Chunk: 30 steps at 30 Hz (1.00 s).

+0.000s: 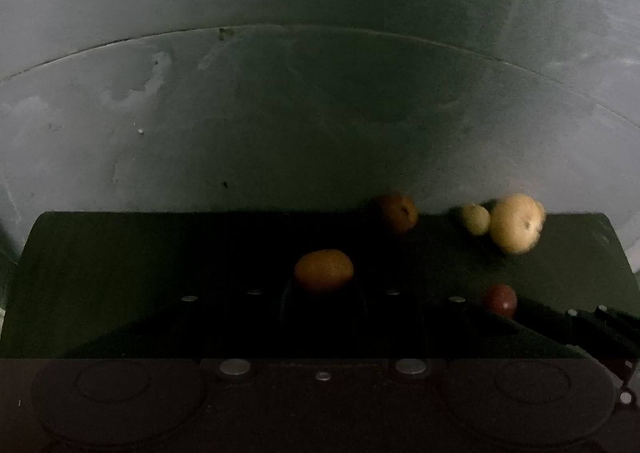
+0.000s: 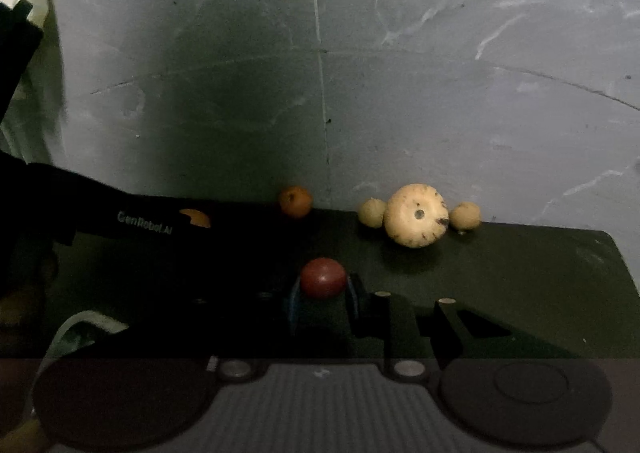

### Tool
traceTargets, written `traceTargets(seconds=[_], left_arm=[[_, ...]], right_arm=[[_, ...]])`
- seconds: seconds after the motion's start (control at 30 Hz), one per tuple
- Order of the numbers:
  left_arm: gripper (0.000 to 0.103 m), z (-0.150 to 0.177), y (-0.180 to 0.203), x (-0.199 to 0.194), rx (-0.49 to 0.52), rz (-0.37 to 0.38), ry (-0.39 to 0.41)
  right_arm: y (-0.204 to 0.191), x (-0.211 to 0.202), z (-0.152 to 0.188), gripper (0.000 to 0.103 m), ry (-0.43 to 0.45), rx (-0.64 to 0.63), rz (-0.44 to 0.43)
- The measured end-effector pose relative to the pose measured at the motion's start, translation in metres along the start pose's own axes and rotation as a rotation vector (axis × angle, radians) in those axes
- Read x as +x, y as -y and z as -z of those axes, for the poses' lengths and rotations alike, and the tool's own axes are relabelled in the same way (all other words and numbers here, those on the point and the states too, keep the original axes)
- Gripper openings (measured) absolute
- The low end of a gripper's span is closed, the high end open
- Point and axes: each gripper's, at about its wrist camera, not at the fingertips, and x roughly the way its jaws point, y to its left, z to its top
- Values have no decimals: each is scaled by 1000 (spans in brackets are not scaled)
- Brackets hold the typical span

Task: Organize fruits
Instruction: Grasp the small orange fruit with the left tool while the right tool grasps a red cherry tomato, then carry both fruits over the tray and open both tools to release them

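Orange fruit [image 1: 323,270] clamped between left gripper [image 1: 323,285] jaws, near-left of pale gourd [image 2: 417,214] on dark green mat [image 2: 540,273]. Red fruit [image 2: 323,277] clamped between right gripper [image 2: 323,289] jaws, near side of gourd.

Six fruits on the dark green counter [image 2: 540,285]. Orange oval fruit [image 1: 323,270] lies on its side, nearest the left camera. Round orange fruit [image 2: 295,201] at the back edge by the wall. Large pale yellow fruit [image 2: 417,215], spotted, stem end facing the camera, touches small pale fruit [image 2: 371,213] on one side; second small pale fruit [image 2: 465,215] just beside the other. Dark red round fruit [image 2: 323,277] sits forward, apart from the rest.
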Motion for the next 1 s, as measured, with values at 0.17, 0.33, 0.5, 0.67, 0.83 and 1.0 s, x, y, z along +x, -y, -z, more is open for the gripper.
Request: traceTargets(seconds=[0.17, 0.33, 0.5, 0.67, 0.83, 1.0], left_arm=[[33, 13, 2, -20, 36, 38, -2], [33, 30, 2, -47, 82, 80, -5], [33, 52, 4, -67, 129, 131, -19], [34, 71, 8, -79, 177, 175, -35], [34, 88, 14, -90, 232, 215, -54], [34, 106, 24, -101, 294, 259, -76]], right_arm=[[-5, -37, 16, 26, 12, 16, 21], [-13, -69, 34, 27, 16, 36, 50], [-26, -93, 53, 27, 13, 50, 70], [-35, -114, 73, 27, -8, 57, 94], [-39, -133, 97, 27, -40, 73, 128], [-41, -143, 118, 27, -75, 90, 160]])
